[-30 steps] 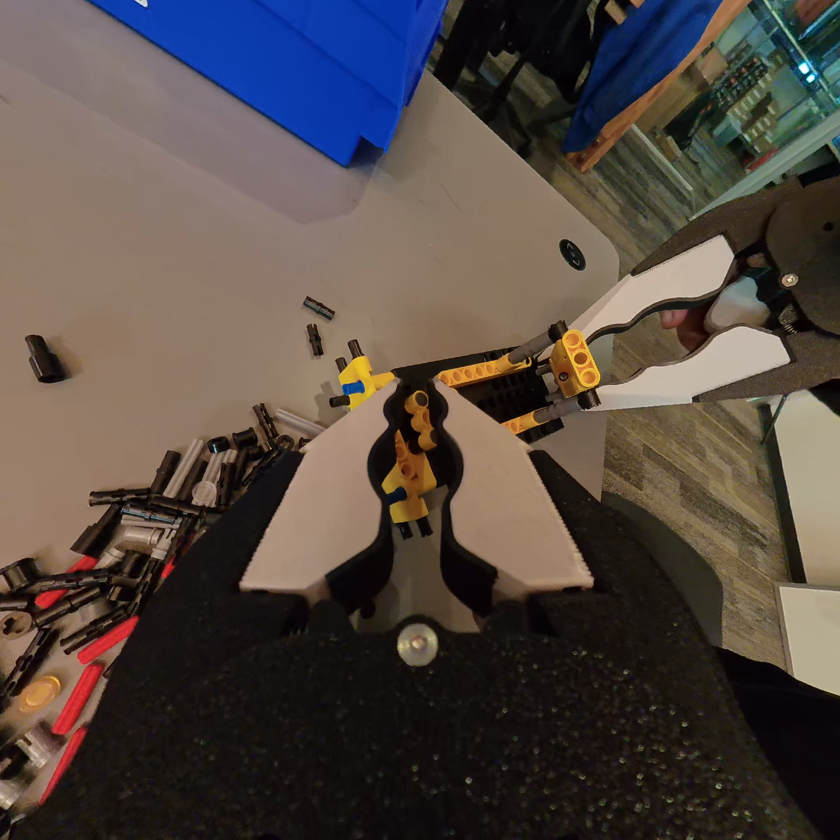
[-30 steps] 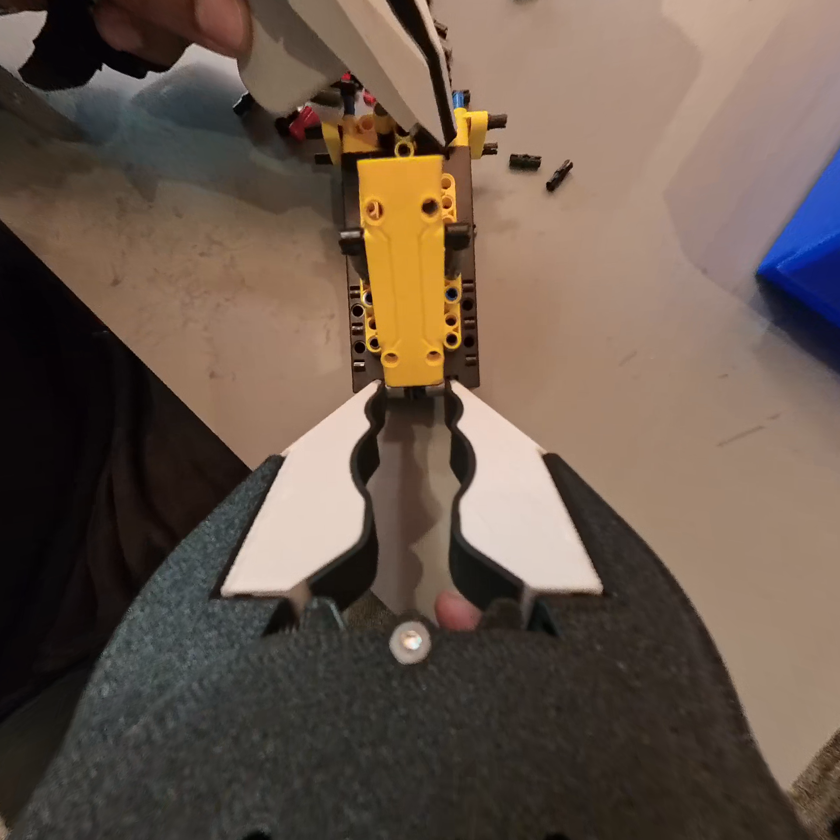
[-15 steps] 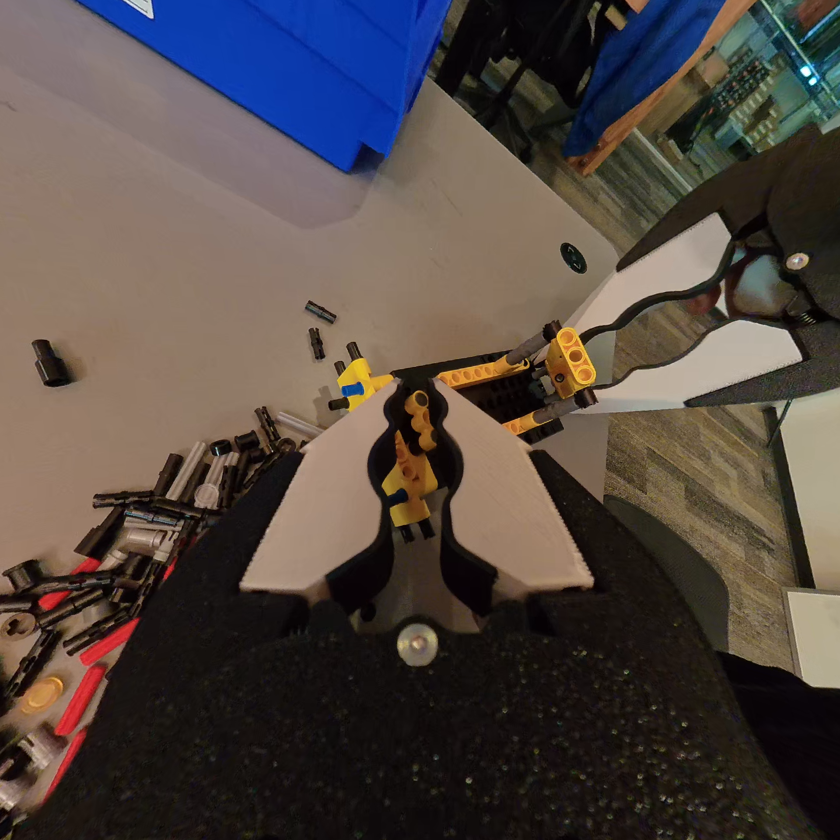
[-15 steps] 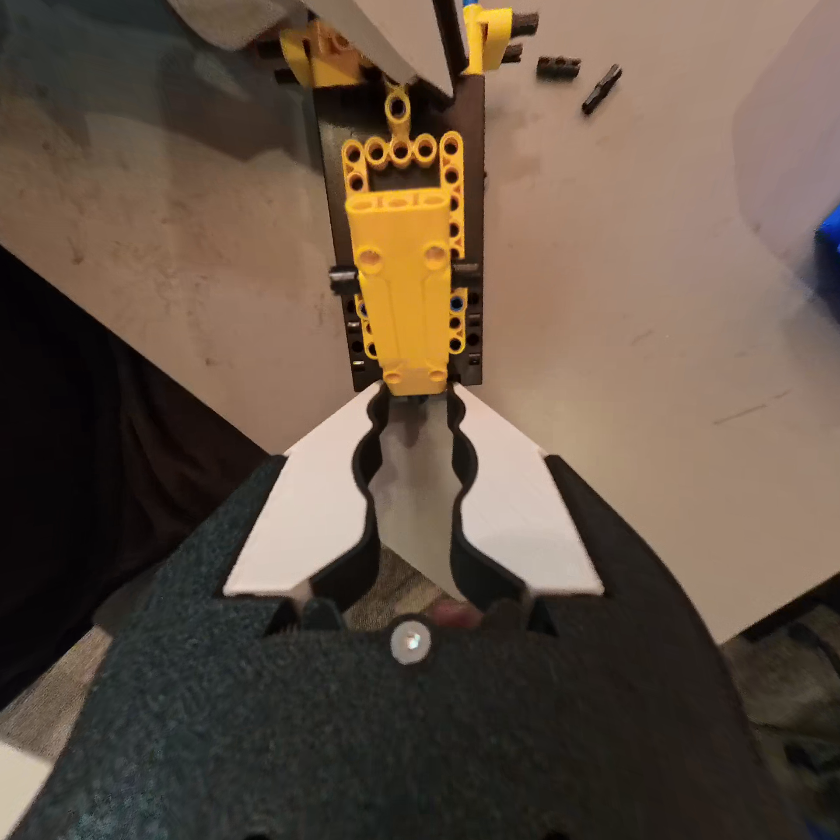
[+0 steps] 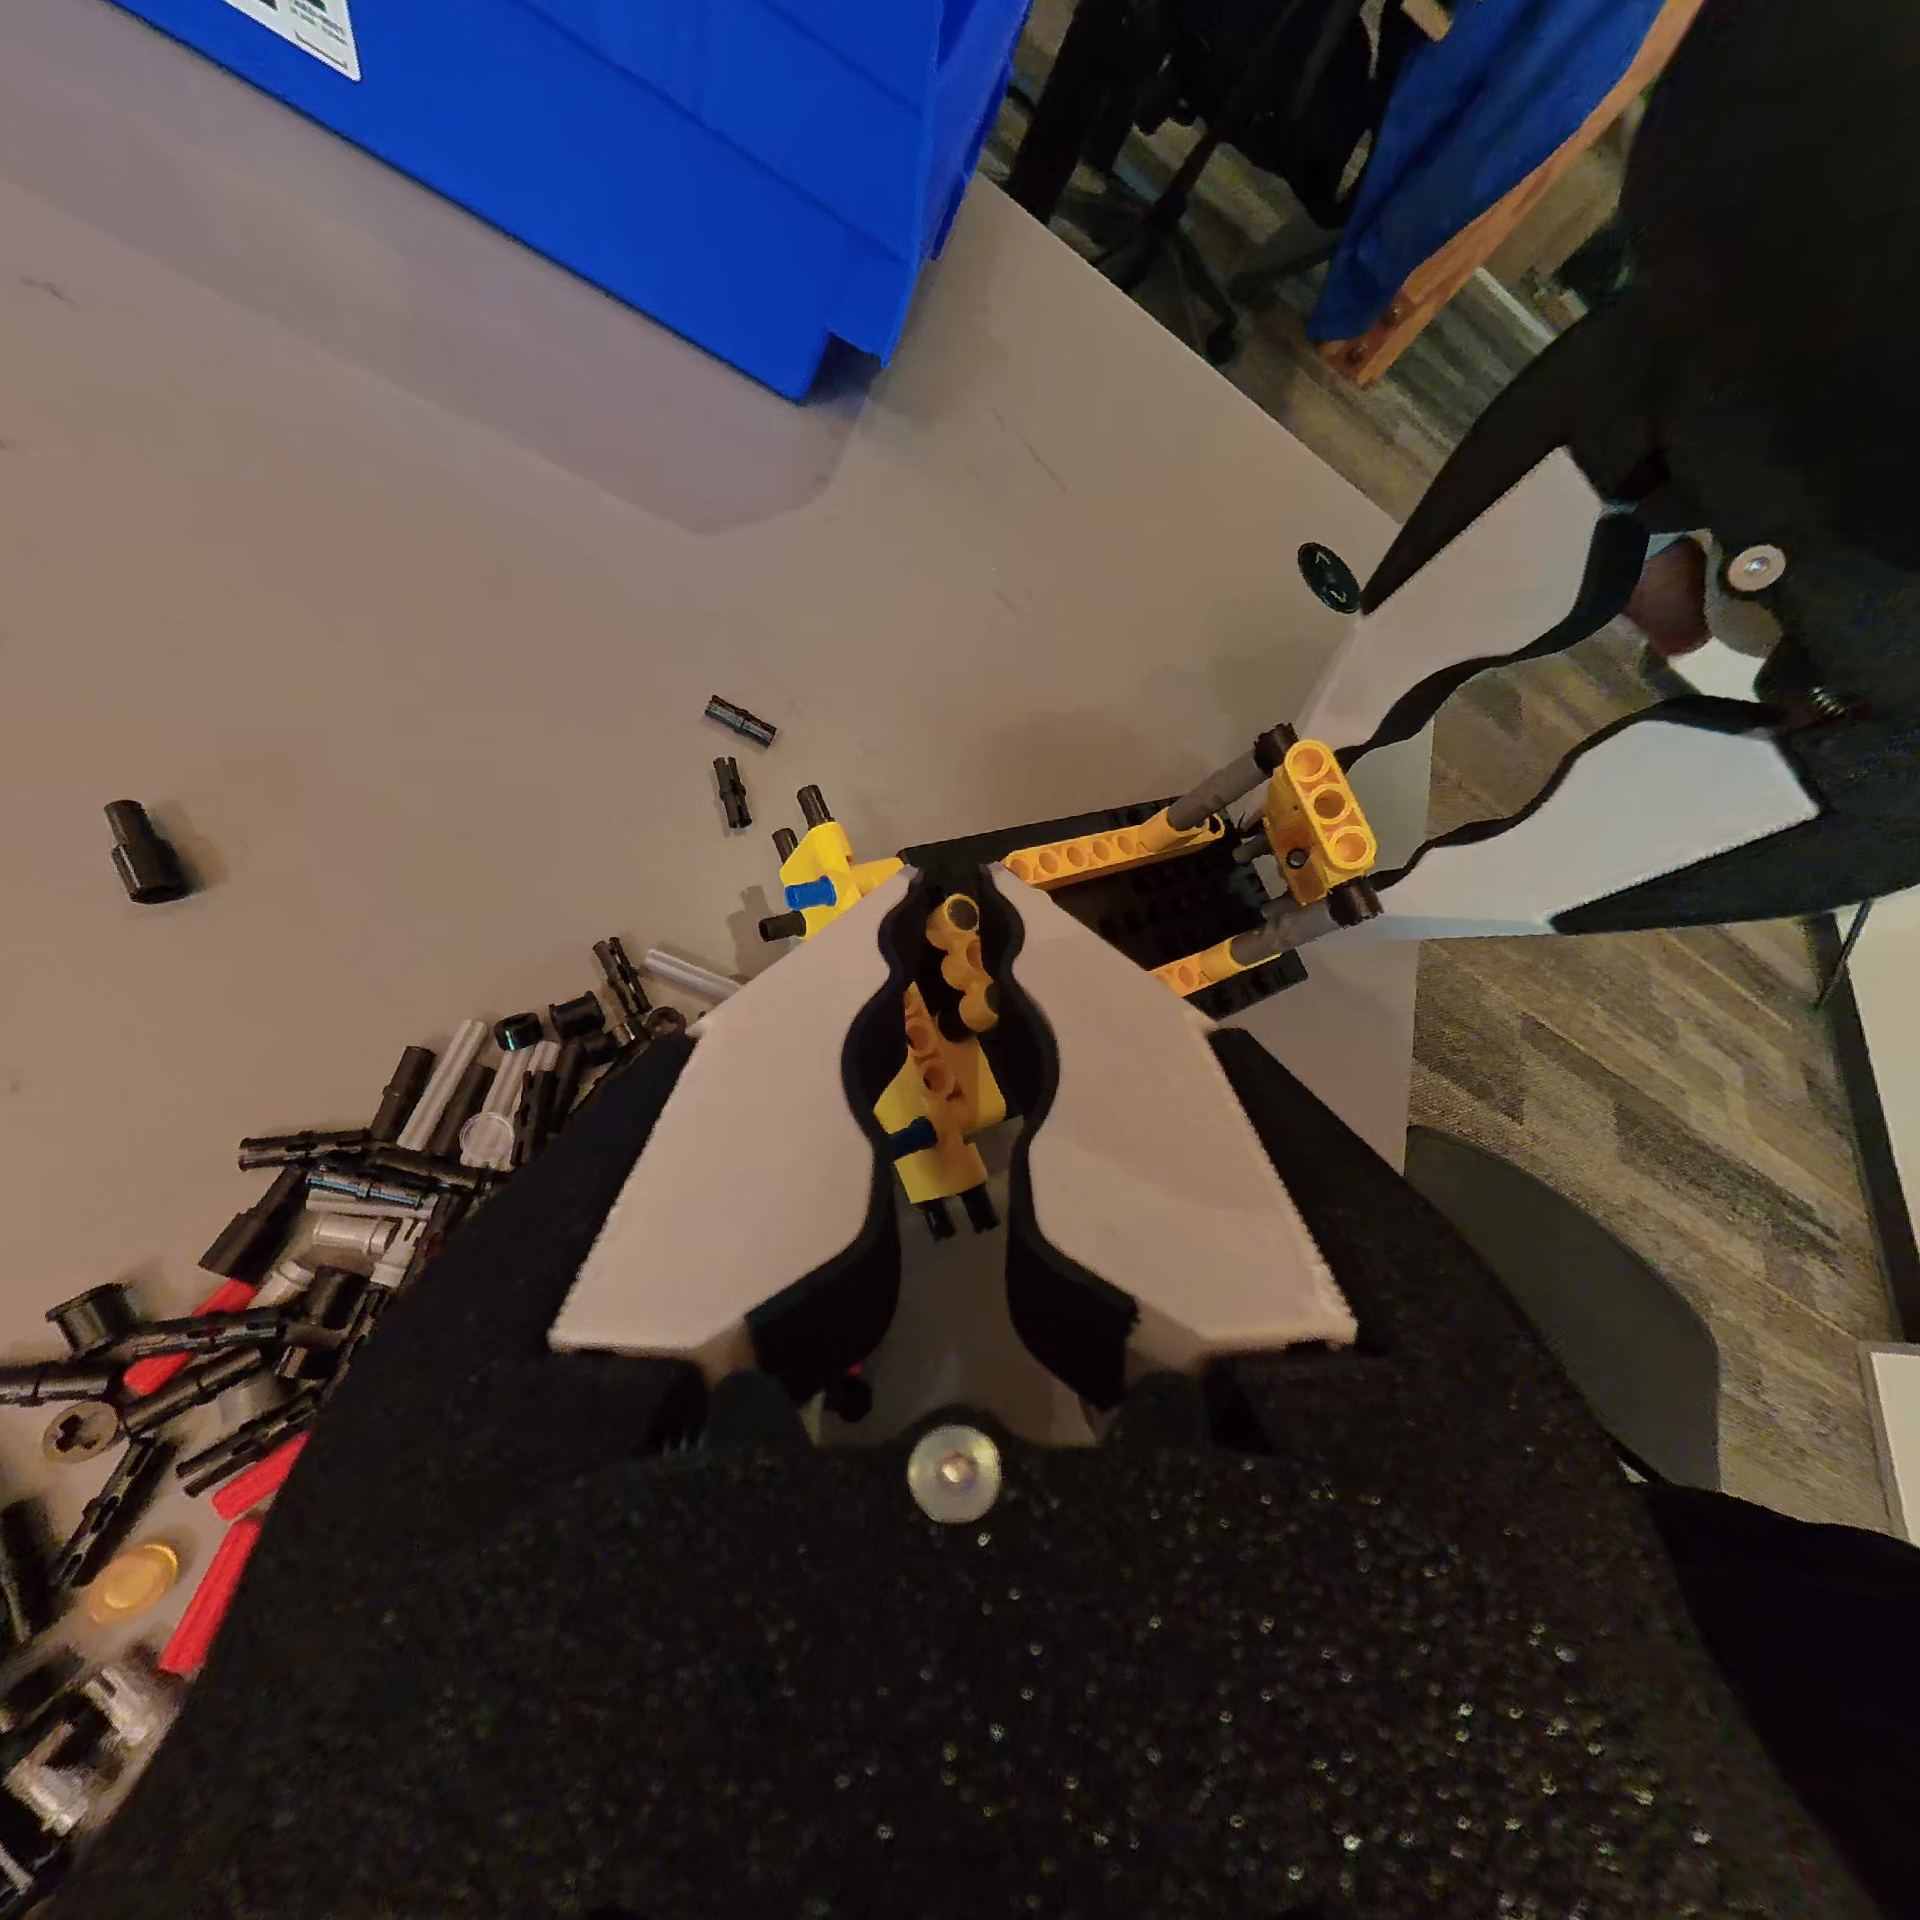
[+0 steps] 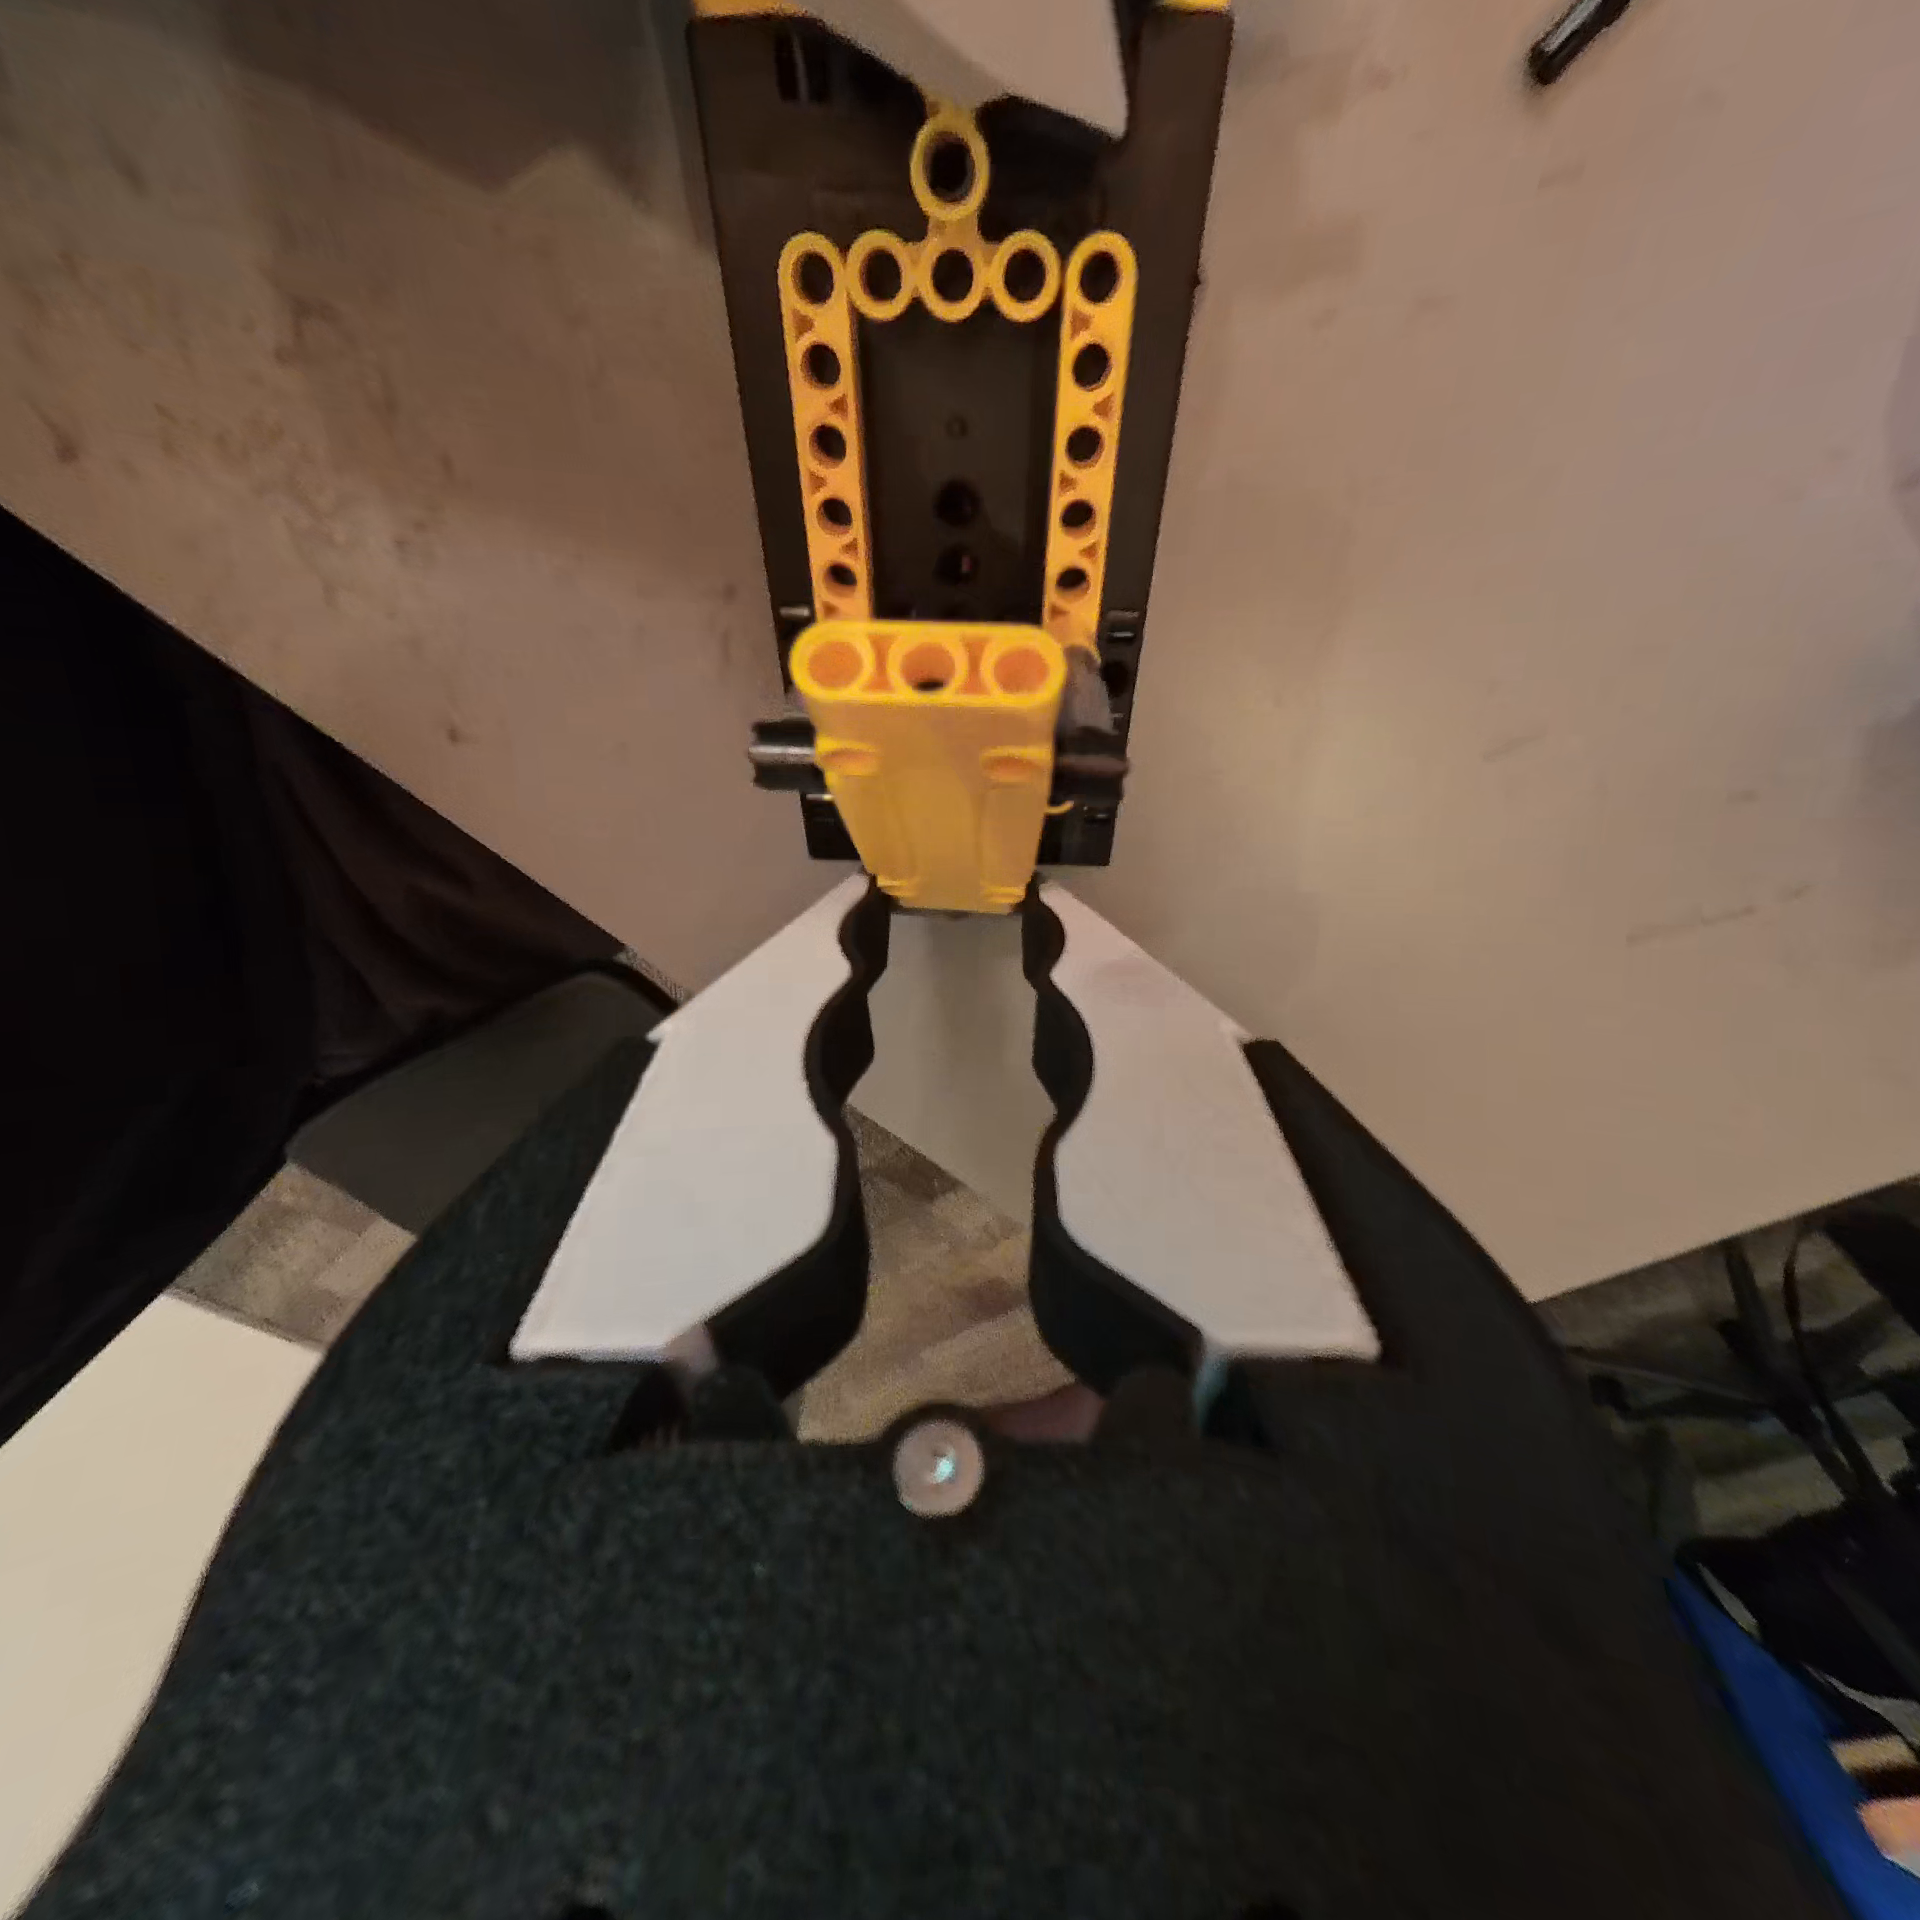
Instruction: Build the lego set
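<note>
Yellow-and-black brick model [image 5: 1132,883] between left claw [image 5: 951,883] and right claw [image 6: 951,894]

You work at a grey table [image 5: 416,499] whose rounded corner juts out over a floor of grey-brown patterned carpet tiles [image 5: 1621,1049]. A round black control button [image 5: 1328,575] sits near that corner. Beyond your table's far edge you see dark chair legs [image 5: 1174,208] and a wooden frame draped in blue cloth [image 5: 1455,156]. To your right stands a white surface [image 5: 1891,997], with black cables [image 6: 1829,1382] trailing over the floor under the table's edge. Warm, dim light falls on the tabletop.
</note>
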### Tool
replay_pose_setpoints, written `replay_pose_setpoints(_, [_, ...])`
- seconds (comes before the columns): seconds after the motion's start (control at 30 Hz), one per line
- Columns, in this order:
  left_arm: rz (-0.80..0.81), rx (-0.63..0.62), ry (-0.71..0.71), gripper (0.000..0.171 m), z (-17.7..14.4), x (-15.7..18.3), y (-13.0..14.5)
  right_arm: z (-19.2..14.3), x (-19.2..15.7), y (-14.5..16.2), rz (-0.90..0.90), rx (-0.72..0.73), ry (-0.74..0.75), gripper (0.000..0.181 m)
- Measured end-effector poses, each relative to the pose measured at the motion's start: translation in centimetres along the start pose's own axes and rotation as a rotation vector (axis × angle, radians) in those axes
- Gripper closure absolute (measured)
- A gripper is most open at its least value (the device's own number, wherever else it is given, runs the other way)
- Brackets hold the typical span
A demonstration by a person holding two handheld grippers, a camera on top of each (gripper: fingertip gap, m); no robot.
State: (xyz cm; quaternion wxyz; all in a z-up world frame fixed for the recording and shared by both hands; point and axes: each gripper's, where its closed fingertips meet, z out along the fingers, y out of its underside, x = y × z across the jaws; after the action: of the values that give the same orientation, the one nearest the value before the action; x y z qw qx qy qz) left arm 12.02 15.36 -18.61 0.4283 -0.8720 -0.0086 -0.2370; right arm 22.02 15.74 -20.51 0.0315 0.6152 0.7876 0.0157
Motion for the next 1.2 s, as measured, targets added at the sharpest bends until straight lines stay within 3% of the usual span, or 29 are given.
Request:
replay_pose_setpoints(0.77, [-0.004, 0.003, -0.002, 0.162, 0.0, 0.0, 0.0, 0.5, 0.1, 0.2, -0.028, -0.15, 0.02, 0.156])
replay_pose_setpoints(0.9, [-0.003, -0.003, -0.008, 0.162, -0.1, -0.2, 0.0, 0.5, 0.2, 0.0, -0.012, -0.068, 0.045, 0.154])
replay_pose_setpoints(1.0, [-0.002, 0.001, -0.012, 0.163, -0.1, -0.3, 0.0, 1.2, -0.6, 0.9, -0.004, -0.015, 0.027, 0.125])
replay_pose_setpoints(1.1, [0.004, 0.002, -0.013, 0.163, -0.1, -0.3, 0.0, 1.3, -0.4, 2.1, 0.028, 0.054, 0.047, 0.121])
replay_pose_setpoints(1.2, [0.006, 0.0, -0.015, 0.163, -0.1, -0.2, 0.0, -0.1, 0.6, 1.4, 0.031, 0.263, 0.094, 0.121])
